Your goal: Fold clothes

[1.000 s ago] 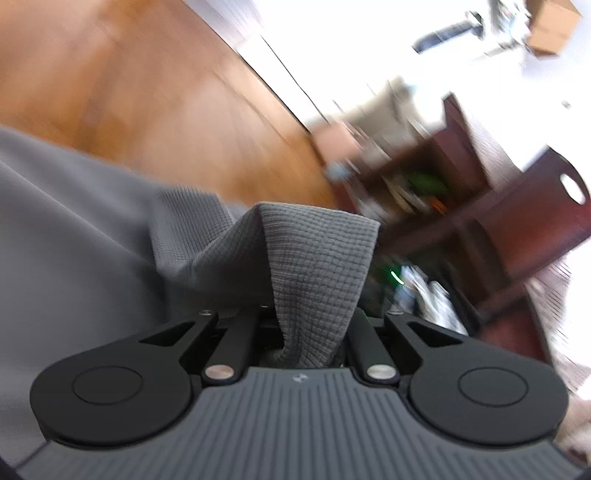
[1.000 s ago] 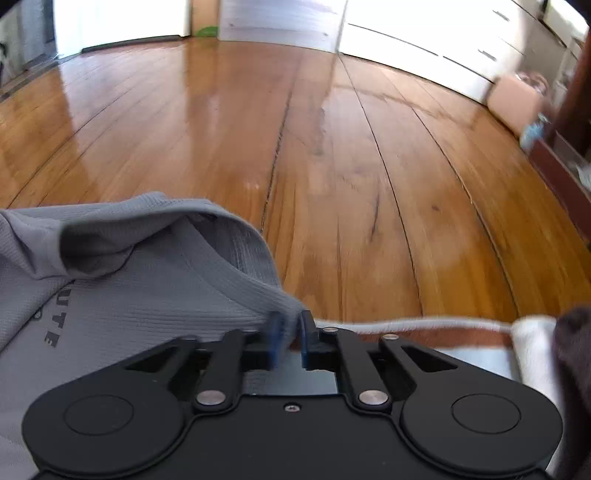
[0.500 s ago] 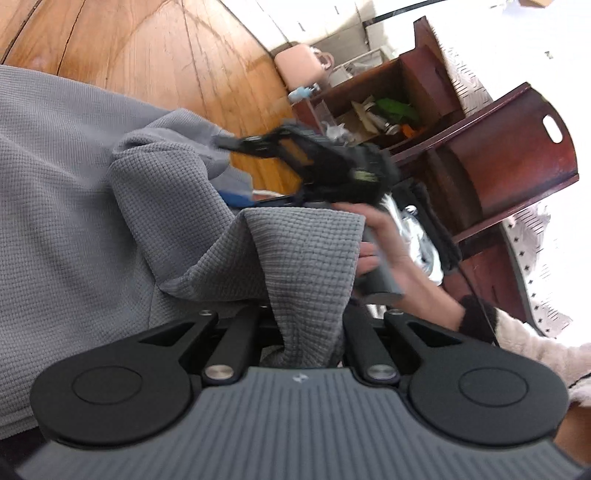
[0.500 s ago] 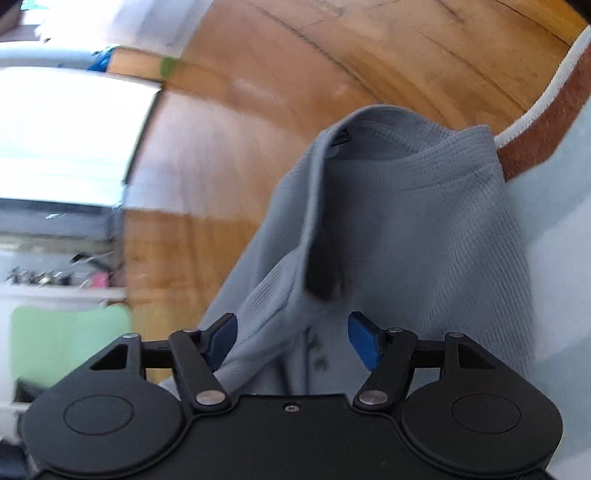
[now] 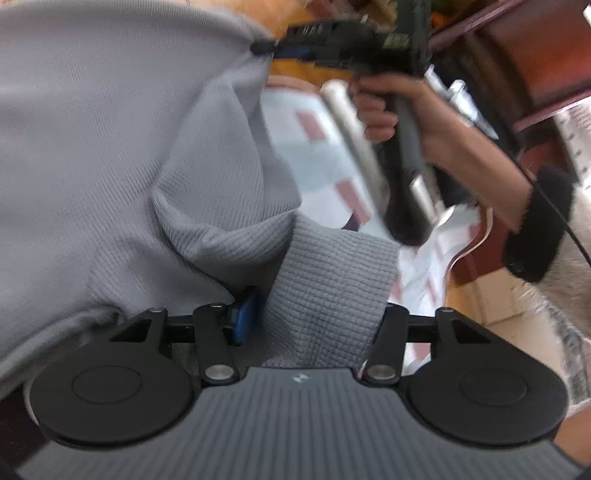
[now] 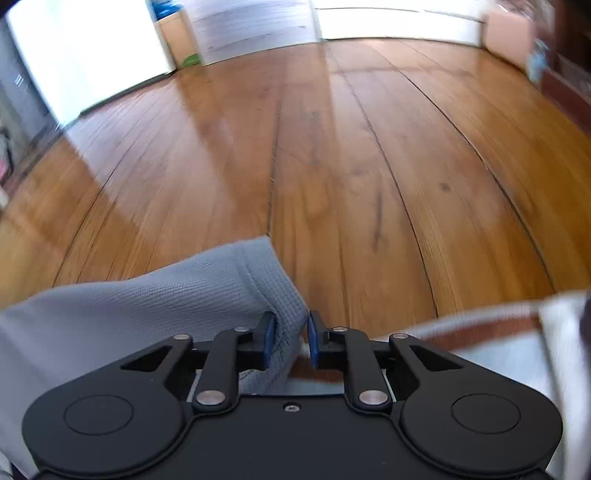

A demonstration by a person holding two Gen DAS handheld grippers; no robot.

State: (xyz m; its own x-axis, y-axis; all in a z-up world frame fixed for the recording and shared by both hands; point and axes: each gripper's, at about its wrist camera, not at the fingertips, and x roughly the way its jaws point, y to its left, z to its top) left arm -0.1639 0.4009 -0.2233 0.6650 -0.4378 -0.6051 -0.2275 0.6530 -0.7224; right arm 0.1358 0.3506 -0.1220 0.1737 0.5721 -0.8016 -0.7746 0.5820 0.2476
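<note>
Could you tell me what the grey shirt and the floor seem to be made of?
Grey shirt: apparently a soft waffle-knit cotton or blend, matte; a small grid texture shows in the weave. Floor: wood planks with a glossy varnish, judging by grain, plank seams and window glare.

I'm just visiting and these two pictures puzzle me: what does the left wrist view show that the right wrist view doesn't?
Only the left wrist view shows the person's hand holding the other hand-held gripper, a dark furry cuff, a checked blanket and dark wooden furniture.

Only the right wrist view shows the wide wooden floor and a cardboard box by the wall.

Both show the grey waffle-knit garment, with cloth lying between each hand-held gripper's blue-padded fingers.
</note>
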